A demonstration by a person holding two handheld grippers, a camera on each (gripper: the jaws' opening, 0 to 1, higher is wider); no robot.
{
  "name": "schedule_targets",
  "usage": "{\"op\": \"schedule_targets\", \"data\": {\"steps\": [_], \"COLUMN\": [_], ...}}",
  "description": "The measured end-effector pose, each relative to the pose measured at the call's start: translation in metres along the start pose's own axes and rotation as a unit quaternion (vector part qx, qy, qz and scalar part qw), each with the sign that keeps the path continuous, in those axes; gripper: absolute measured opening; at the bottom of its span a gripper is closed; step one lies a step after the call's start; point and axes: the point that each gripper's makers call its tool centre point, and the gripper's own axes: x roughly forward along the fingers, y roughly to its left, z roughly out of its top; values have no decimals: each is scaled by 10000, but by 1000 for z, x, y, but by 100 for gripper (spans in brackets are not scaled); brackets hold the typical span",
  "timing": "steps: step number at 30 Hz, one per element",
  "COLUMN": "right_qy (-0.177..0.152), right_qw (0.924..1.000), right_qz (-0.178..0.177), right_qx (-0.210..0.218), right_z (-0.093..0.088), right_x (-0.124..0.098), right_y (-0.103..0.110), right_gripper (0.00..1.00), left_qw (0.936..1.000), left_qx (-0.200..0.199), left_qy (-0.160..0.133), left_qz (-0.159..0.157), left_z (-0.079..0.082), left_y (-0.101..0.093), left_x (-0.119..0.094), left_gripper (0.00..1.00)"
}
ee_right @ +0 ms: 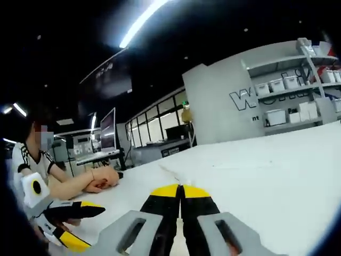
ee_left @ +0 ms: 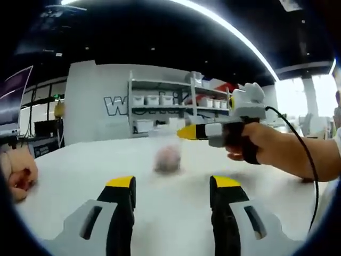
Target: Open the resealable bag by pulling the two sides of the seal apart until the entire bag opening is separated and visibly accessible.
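Note:
A clear resealable bag (ee_left: 167, 154) with a pinkish lump inside shows blurred in the left gripper view, over the white table (ee_left: 80, 176). Its top reaches the yellow tip of my right gripper (ee_left: 185, 132), which a hand holds coming in from the right. In the right gripper view that gripper (ee_right: 180, 190) has its jaws pressed together, and a faint clear edge of the bag (ee_right: 168, 174) runs off their tips. My left gripper (ee_left: 173, 184) stands open a little short of the bag, nothing between its jaws. The left gripper (ee_right: 81, 224) also appears low on the left of the right gripper view, open.
A seated person's clasped hands (ee_right: 101, 180) rest on the table's far side, also seen as hands (ee_left: 17, 172) at the left edge. Shelves with white boxes (ee_left: 176, 101) stand against the grey wall beyond the table. A monitor (ee_right: 108, 128) stands behind the person.

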Motion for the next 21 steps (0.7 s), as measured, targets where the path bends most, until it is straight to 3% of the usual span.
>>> {"op": "schedule_targets", "data": {"steps": [2, 11, 17, 21], "right_qy": [-19, -256, -250, -218], "right_qw": [10000, 9988, 9988, 9990], "right_qz": [5, 117, 126, 139], "right_qx": [53, 389, 395, 362], "right_z": [2, 6, 3, 4], "right_x": [-2, -28, -33, -33], "right_y": [1, 25, 30, 29], "right_gripper": [0, 0, 0, 0], "left_qw": [9982, 9850, 9633, 9584], "left_qx": [-580, -1653, -2609, -2780], "left_qy": [-179, -455, -566, -549], "left_qz": [19, -204, -274, -346], "left_z": [9, 27, 30, 30], "left_y": [3, -15, -23, -28], "left_x": [-7, -35, -51, -54], "left_gripper": [51, 50, 48, 48]}}
